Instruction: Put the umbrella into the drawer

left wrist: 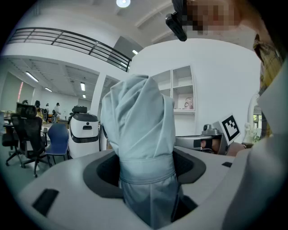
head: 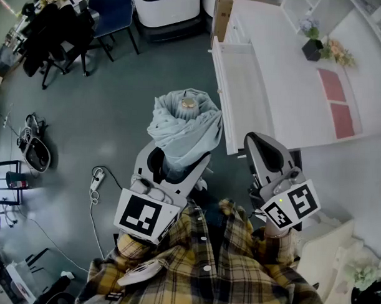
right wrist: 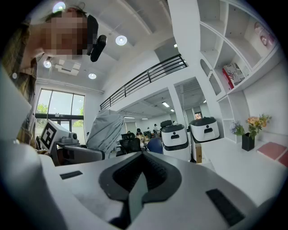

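Note:
A folded pale blue umbrella (head: 185, 126) stands upright, its metal tip on top, between the jaws of my left gripper (head: 177, 168), which is shut on its lower part. In the left gripper view the umbrella (left wrist: 139, 130) fills the middle, its strap band level with the gripper (left wrist: 146, 179). The white drawer (head: 216, 87) stands pulled open from the white cabinet (head: 287, 77), just right of the umbrella. My right gripper (head: 268, 154) is held near the drawer's near end, jaws together and empty. The right gripper view shows that gripper (right wrist: 139, 179) and the umbrella (right wrist: 104, 130) off to its left.
On the cabinet top stand a dark pot of flowers (head: 313, 46) and two pink mats (head: 337, 100). Black office chairs (head: 57, 31), a blue chair (head: 114, 11) and a white machine (head: 164, 7) are at the far side. A power strip (head: 96, 179) and cables lie on the grey floor.

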A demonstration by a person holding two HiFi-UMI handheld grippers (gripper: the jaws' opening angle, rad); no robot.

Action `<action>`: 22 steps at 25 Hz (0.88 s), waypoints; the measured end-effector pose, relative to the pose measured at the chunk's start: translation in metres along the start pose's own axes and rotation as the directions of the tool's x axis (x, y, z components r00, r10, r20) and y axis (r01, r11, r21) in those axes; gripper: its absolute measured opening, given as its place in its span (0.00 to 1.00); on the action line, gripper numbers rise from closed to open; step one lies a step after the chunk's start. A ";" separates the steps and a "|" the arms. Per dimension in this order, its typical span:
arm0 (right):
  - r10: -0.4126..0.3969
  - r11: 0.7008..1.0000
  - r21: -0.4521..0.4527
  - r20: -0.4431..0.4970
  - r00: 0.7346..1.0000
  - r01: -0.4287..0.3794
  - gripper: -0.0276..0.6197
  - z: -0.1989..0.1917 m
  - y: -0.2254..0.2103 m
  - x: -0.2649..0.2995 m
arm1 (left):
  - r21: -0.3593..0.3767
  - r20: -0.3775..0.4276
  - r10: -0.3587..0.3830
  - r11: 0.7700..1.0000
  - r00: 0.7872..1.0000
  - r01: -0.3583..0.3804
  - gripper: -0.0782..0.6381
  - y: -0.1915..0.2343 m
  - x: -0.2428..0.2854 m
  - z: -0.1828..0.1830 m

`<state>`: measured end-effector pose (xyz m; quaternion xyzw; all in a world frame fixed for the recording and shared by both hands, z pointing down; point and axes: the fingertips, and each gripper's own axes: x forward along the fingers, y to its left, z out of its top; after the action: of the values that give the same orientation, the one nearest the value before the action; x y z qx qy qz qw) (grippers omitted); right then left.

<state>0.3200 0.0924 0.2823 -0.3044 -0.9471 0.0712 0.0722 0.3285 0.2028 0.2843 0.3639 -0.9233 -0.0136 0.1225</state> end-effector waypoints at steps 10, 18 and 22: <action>0.064 0.998 -0.011 -0.019 0.998 -0.064 0.07 -0.009 0.002 0.006 | 0.014 -0.002 0.042 0.999 0.999 -0.042 0.55 0.003 0.001 -0.002; 0.125 0.992 0.010 -0.022 0.992 -0.125 0.07 -0.015 0.000 0.015 | 0.002 -0.003 0.090 0.996 0.996 -0.090 0.55 0.006 0.004 -0.007; 0.162 0.987 0.012 -0.021 0.987 -0.161 0.07 -0.021 0.001 0.019 | -0.012 0.000 0.103 0.995 0.995 -0.103 0.55 0.007 0.006 -0.011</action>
<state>0.3088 0.1063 0.3043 -0.3805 -0.9182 0.0782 0.0780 0.3224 0.2052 0.2971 0.3148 -0.9408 -0.0129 0.1249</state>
